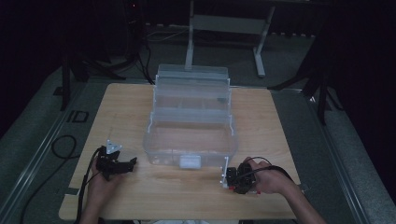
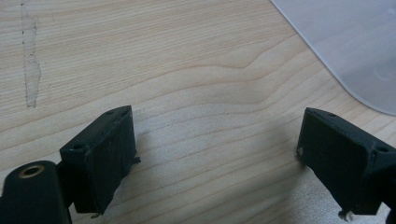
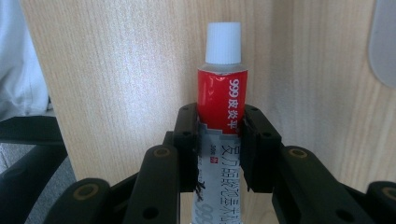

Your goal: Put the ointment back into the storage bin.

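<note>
The clear tiered box stands open just ahead and left of the right gripper, which has clamped a red-and-white tube, long axis along its jaws, white cap leading. The left gripper rests wide open, empty, over the wooden worktop; the room is dark.

High view looks down over the wooden table; both gripper views sit close above that same tabletop.

tube — red and white, white cap on | clamped between tongs | over wooden table
</note>
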Available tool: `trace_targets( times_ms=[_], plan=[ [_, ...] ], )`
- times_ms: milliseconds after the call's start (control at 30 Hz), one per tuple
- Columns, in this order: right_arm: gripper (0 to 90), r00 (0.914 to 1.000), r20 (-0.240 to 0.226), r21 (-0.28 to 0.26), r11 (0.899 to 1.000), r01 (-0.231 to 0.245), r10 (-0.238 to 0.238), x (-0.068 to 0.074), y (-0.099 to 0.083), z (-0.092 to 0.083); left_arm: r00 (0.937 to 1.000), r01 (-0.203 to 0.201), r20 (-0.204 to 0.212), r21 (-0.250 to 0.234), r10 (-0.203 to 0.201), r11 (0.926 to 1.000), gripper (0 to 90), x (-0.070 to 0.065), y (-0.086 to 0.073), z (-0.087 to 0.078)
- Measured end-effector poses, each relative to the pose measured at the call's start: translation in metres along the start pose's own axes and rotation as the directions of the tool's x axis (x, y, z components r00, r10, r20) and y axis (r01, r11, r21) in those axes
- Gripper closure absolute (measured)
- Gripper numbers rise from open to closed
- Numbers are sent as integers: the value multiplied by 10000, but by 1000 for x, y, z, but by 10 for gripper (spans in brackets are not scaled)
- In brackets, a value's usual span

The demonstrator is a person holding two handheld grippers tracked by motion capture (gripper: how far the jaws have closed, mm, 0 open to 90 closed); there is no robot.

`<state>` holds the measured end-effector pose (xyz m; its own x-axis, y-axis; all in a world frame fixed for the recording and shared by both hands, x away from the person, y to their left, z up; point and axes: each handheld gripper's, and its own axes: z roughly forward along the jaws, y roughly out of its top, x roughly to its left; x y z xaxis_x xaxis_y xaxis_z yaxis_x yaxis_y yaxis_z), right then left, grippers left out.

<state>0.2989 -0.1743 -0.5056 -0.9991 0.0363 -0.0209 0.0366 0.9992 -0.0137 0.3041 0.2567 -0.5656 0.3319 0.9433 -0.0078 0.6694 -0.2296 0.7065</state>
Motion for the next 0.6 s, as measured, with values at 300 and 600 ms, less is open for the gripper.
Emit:
trace_targets(
  times_ms=[300, 600],
  plan=[
    [701, 10000, 81, -114, 9999, -11, 12, -2, -1, -12, 10000, 0, 4, 8, 0, 10000, 120, 0, 0, 0],
    [701, 9997, 219, -215, 9998, 59, -54, -3, -3, -26, 10000, 0, 1, 9, 0, 10000, 120, 0, 0, 0]
  ],
)
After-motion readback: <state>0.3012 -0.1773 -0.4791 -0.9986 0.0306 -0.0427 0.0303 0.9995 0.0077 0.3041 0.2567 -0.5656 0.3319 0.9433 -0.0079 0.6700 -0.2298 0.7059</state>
